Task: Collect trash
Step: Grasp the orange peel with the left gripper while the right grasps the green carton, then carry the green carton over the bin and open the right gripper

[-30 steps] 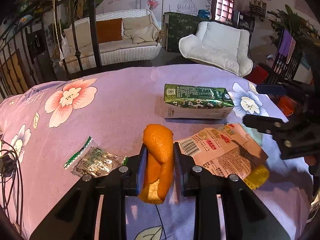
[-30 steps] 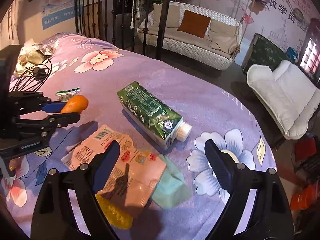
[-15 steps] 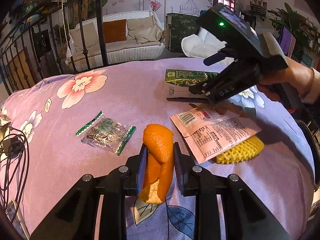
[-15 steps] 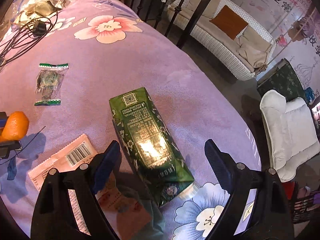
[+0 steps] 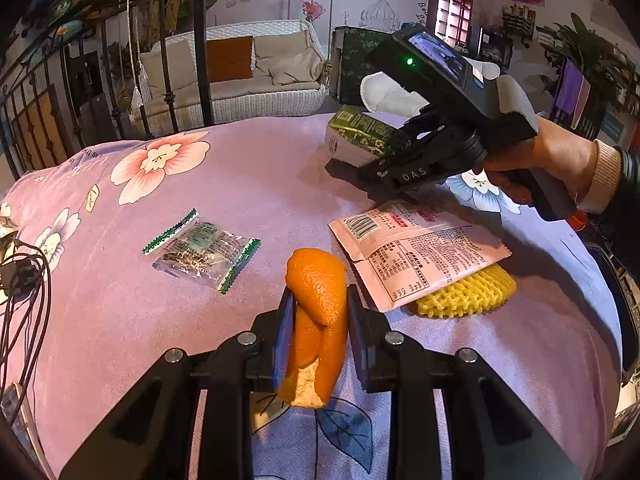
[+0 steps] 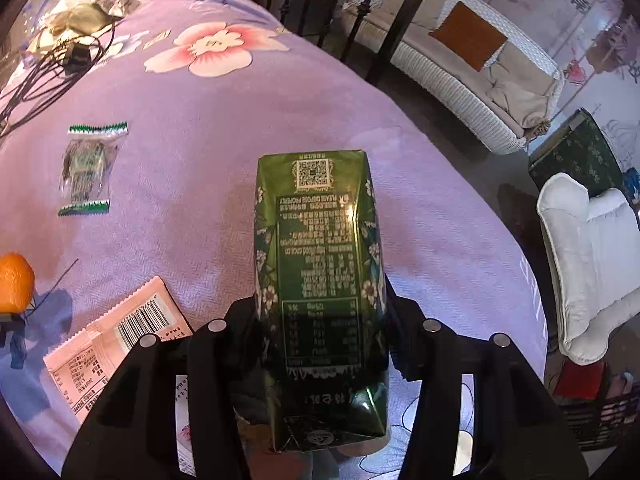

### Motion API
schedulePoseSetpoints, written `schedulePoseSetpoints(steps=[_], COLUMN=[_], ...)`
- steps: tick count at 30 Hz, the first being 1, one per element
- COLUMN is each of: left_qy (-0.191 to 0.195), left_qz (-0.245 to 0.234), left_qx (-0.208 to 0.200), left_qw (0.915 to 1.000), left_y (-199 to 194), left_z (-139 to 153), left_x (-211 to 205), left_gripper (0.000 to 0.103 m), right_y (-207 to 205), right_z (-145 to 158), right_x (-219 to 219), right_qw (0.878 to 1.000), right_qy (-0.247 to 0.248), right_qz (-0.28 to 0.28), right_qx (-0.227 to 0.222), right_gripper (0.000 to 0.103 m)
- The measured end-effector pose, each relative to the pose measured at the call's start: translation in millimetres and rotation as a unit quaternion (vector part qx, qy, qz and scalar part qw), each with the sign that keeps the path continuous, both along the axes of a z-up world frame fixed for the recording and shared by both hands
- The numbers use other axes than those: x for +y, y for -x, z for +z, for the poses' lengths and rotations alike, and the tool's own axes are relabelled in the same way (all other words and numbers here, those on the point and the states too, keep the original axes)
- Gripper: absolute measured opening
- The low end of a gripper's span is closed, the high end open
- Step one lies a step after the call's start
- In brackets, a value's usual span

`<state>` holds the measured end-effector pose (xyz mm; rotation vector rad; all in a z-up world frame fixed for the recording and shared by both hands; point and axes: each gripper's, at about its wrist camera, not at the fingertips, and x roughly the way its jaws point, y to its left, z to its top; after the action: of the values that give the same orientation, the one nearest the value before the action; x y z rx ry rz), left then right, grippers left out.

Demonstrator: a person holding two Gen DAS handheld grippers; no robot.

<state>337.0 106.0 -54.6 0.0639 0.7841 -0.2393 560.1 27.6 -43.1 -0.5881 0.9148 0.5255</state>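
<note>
My right hand-held gripper [image 6: 320, 320] has just been closing on the green carton [image 6: 320, 264], now pinched between its fingers. My left hand-held gripper [image 5: 318, 320] clamps the orange peel [image 5: 318, 320]. Risk: the glossy carton slipping sideways as I lift.

My left gripper [image 5: 318, 320] is angled down, jaws pinched tight on the orange peel [image 5: 318, 312]. My right gripper [image 6: 320, 320] points down steeper; its jaws have just been closing and now squeeze the green carton [image 6: 320, 264], my hand [image 5: 548, 164] on its grip.
</note>
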Motion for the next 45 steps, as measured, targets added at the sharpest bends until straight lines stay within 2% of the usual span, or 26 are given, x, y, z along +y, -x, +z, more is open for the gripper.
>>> schedulePoseSetpoints(steps=[6,11,18,26,31,35,45], left_qy=[0.013,0.023,0.034,0.049,0.054,0.058,0.074], left_qz=[-0.008,-0.023,-0.058,-0.104,-0.14,-0.169,-0.242], left_qx=[-0.009,-0.018,-0.027,-0.025,-0.024,-0.025,-0.007], left_qw=[0.9998,0.9993,0.9973,0.9931,0.9884,0.9836,0.9675], left_y=[13.0,28.7,56.1,88.9,106.0,121.3,143.9], left_z=[7.4,15.8,23.5,23.0,23.2,21.3,14.0], left_x=[-11.0,-29.5,-66.7,-118.5,-151.7,-178.8,-247.3], left_gripper=[0.026,0.026,0.026,0.026,0.026,0.026,0.026], right_y=[23.7,53.0,105.6,187.7,238.9,276.9,338.1], right_z=[32.4,55.6,58.3,61.0,59.7,55.4,30.3], right_x=[-23.8,-45.1,-91.9,-158.4,-200.8,-237.6,-315.1], right_qw=[0.996,0.992,0.985,0.973,0.962,0.949,0.915], right_qy=[-0.059,-0.089,-0.112,-0.132,-0.147,-0.164,-0.17], right_qz=[-0.043,-0.069,-0.113,-0.165,-0.206,-0.25,-0.355], right_qx=[-0.044,-0.06,-0.058,-0.091,-0.101,-0.103,-0.095], right_gripper=[0.051,0.051,0.051,0.051,0.051,0.051,0.051])
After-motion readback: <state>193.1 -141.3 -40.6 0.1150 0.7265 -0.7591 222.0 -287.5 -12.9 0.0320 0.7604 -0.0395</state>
